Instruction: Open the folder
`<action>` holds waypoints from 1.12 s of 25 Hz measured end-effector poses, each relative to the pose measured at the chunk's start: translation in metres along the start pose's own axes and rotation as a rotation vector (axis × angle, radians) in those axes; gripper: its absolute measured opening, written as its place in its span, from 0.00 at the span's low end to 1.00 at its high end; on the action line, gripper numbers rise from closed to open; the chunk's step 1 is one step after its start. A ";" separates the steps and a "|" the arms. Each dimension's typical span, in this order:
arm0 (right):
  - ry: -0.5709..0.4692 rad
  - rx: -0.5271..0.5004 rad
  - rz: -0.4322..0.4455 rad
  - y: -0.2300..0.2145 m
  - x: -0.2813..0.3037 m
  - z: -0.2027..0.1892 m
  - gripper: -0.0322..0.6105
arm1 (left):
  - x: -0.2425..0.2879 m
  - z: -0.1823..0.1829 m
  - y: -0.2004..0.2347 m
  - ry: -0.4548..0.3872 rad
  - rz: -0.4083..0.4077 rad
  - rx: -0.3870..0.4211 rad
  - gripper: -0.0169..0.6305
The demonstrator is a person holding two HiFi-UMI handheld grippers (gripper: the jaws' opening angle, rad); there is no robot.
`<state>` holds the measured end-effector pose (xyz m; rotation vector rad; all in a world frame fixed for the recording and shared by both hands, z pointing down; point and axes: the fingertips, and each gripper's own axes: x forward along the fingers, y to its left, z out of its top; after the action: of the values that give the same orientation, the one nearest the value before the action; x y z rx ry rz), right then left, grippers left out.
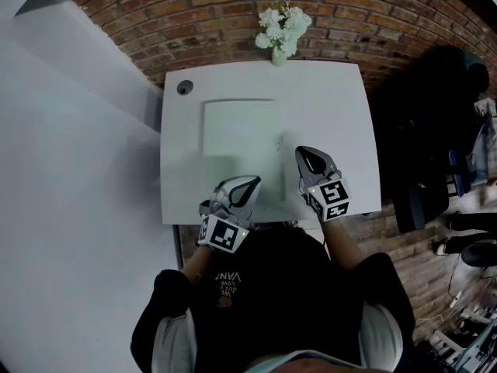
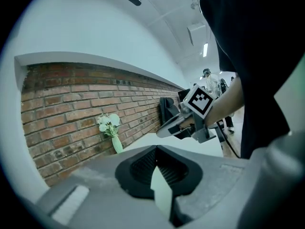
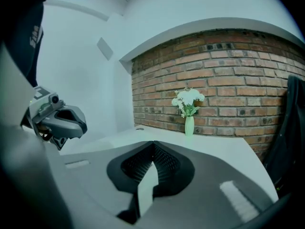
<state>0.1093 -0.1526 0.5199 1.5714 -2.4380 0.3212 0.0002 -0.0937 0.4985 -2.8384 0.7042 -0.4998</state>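
Left gripper (image 1: 250, 185) and right gripper (image 1: 304, 154) both closed, at the near edge of the table (image 1: 334, 107).
The left one hangs right over that near edge, jaws pressed together with nothing between them. The right one reaches a little further in over the table, its jaws likewise together and empty. Both point away from the person, marker cubes facing up, forearms stretched forward from the torso.

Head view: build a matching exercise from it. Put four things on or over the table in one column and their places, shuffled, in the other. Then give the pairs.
Things:
1. folder
2. flower vase
3. round hole
4. right claw

Places:
A. far left corner of the table
B. lying flat mid-table
C. far edge, by the brick wall
D. just right of the folder, towards the near edge

Pairs: 1-B, 2-C, 3-A, 4-D
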 end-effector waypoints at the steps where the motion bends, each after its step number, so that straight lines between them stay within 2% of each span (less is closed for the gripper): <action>1: 0.014 0.008 0.007 -0.001 0.006 -0.005 0.05 | 0.002 -0.003 -0.003 0.005 -0.009 -0.005 0.02; 11: 0.100 0.039 0.091 0.004 0.051 -0.032 0.05 | 0.009 -0.040 -0.022 0.090 -0.044 -0.041 0.03; 17: 0.166 0.029 0.107 -0.001 0.069 -0.049 0.05 | 0.013 -0.062 -0.044 0.161 -0.125 0.029 0.06; 28: 0.248 0.006 0.140 -0.005 0.082 -0.074 0.05 | 0.019 -0.084 -0.067 0.245 -0.208 0.192 0.22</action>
<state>0.0859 -0.2030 0.6154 1.2801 -2.3577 0.5150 0.0143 -0.0519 0.5979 -2.7074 0.3723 -0.9079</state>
